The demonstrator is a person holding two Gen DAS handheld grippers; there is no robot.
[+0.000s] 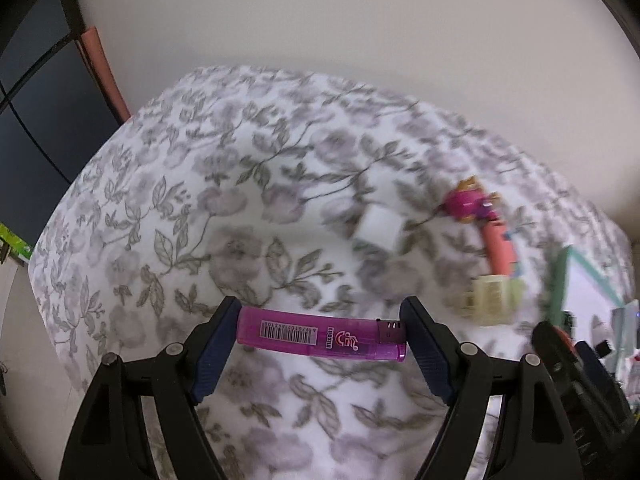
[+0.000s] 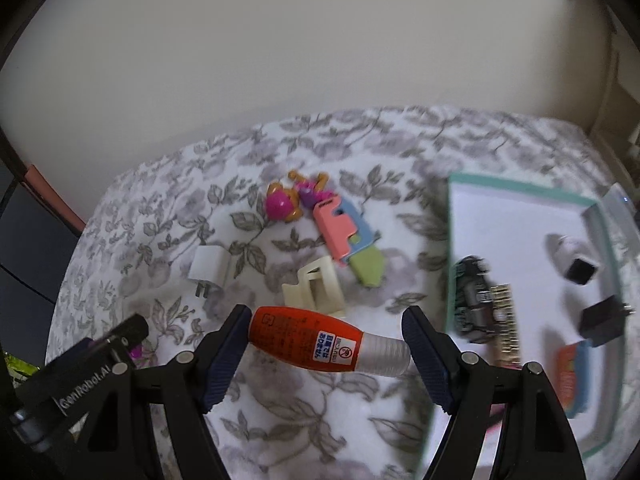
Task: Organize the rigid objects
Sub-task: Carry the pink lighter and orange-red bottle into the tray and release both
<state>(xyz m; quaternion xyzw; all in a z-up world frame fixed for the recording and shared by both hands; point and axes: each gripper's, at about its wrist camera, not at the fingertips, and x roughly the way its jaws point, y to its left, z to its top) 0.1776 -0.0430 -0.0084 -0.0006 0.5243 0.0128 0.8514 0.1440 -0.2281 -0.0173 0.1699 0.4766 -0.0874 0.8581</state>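
Note:
My left gripper is shut on a purple lighter, held crosswise end to end above the floral cloth. My right gripper is shut on an orange glue bottle with a clear ribbed cap, also held crosswise. On the cloth lie a pink toy figure, a pink, blue and green toy knife, a cream hair clip and a white charger plug. A teal-rimmed white tray stands to the right.
The tray holds a circuit board, a black adapter, a white and black part and an orange card. The left gripper's body shows at the right view's lower left. A pale wall rises behind.

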